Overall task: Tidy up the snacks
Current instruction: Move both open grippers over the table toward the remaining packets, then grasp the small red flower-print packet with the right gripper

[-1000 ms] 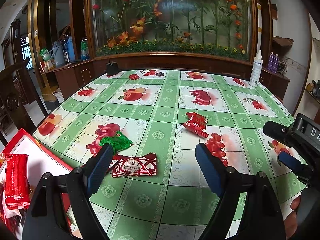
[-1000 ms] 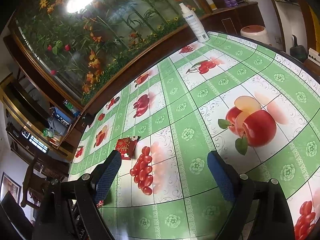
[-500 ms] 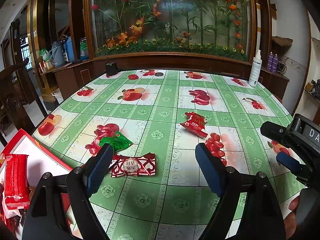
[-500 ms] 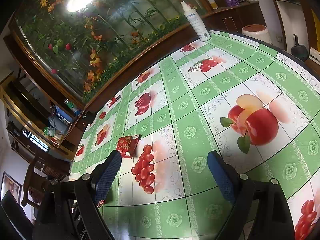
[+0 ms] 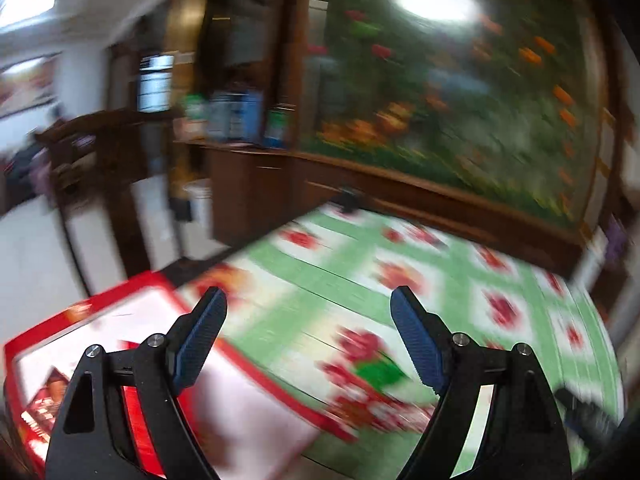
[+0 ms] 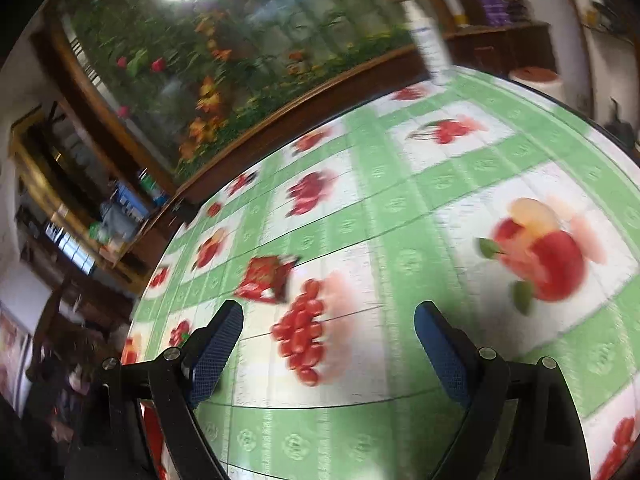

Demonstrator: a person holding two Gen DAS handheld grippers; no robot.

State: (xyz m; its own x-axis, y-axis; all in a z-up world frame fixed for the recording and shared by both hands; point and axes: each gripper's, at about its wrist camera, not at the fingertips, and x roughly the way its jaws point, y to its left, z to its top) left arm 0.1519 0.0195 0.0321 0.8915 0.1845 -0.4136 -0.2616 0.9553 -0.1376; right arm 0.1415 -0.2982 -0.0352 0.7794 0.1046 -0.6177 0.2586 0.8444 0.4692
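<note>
The left wrist view is blurred by motion. My left gripper (image 5: 308,304) is open and empty, above the edge of a red-rimmed white box (image 5: 168,312) at the table's left. A green snack packet (image 5: 378,372) and a red-and-white one (image 5: 384,412) lie on the cloth near the right finger. Red packets (image 5: 44,404) lie in the box. My right gripper (image 6: 328,320) is open and empty over the table. A red snack packet (image 6: 264,278) lies just beyond its left finger.
The round table has a green-checked cloth (image 6: 400,200) with fruit prints. A white spray bottle (image 6: 428,44) stands at its far edge. Dark wooden cabinets (image 5: 248,200) and a flower display (image 5: 460,100) stand behind. The floor (image 5: 36,260) drops off at left.
My left gripper has swung fast to the left, over the red-rimmed box; the view is now smeared. My right gripper has shifted slightly nearer the red packet. Both stay open.
</note>
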